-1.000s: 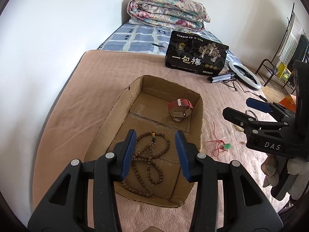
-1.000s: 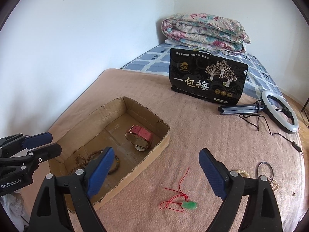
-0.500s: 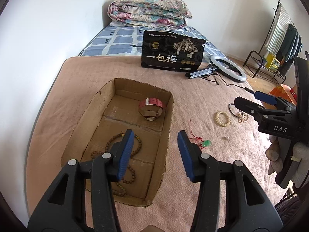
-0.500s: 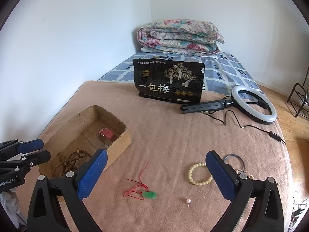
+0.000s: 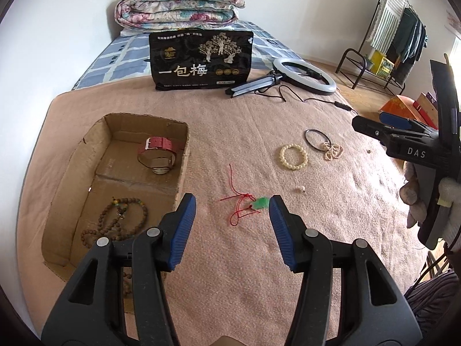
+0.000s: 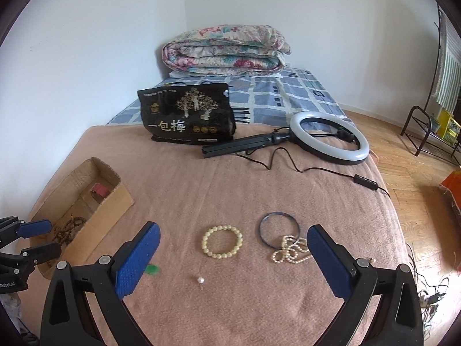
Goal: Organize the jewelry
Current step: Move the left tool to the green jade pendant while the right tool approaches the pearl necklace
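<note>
A cardboard box on the pink blanket holds a red-strap watch and a brown bead necklace. My left gripper is open and empty above a red cord with a green pendant. My right gripper is open and empty, just short of a cream bead bracelet. A dark bangle, a pearl string and a small pearl earring lie near it.
A black snack bag stands at the back of the blanket. A ring light with its stand and cable lies to the right of the bag. A folded quilt sits on the bed behind. The blanket's right edge drops to a wooden floor.
Both grippers have swung right. The left one has left the box and now hangs over the red cord pendant. The right one now faces the bracelet, bangle and pearls.
</note>
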Demonstrator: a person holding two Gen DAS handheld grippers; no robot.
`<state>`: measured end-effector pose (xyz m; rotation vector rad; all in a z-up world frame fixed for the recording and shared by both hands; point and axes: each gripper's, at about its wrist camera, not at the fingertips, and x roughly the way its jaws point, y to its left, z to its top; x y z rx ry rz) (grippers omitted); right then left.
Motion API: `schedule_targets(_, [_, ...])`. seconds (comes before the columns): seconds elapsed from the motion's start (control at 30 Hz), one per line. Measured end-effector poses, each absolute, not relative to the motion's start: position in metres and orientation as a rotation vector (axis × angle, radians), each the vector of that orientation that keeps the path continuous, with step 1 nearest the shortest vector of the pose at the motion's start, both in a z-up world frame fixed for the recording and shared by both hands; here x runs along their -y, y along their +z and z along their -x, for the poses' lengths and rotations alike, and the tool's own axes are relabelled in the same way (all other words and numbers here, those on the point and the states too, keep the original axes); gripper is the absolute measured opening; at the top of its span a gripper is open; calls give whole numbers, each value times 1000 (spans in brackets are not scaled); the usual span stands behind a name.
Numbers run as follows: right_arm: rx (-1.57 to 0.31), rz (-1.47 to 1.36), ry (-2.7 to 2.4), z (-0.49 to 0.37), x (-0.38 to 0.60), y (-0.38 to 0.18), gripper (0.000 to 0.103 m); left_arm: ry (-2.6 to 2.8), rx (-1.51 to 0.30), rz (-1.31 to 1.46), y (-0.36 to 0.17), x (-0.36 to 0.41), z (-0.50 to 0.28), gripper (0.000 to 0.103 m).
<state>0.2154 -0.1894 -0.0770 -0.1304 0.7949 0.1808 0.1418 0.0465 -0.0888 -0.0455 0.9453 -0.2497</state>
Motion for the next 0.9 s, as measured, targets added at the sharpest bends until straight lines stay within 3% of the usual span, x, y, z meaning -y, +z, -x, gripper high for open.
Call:
schedule_targets(0.47, [-850, 121, 14, -233, 296, -128, 102, -291, -1081, -5, -157, 20, -163, 54])
schedule_targets(0.9, [-930, 95, 56, -248, 315, -170, 93, -199, -1148, 33, -198, 23, -192, 54])
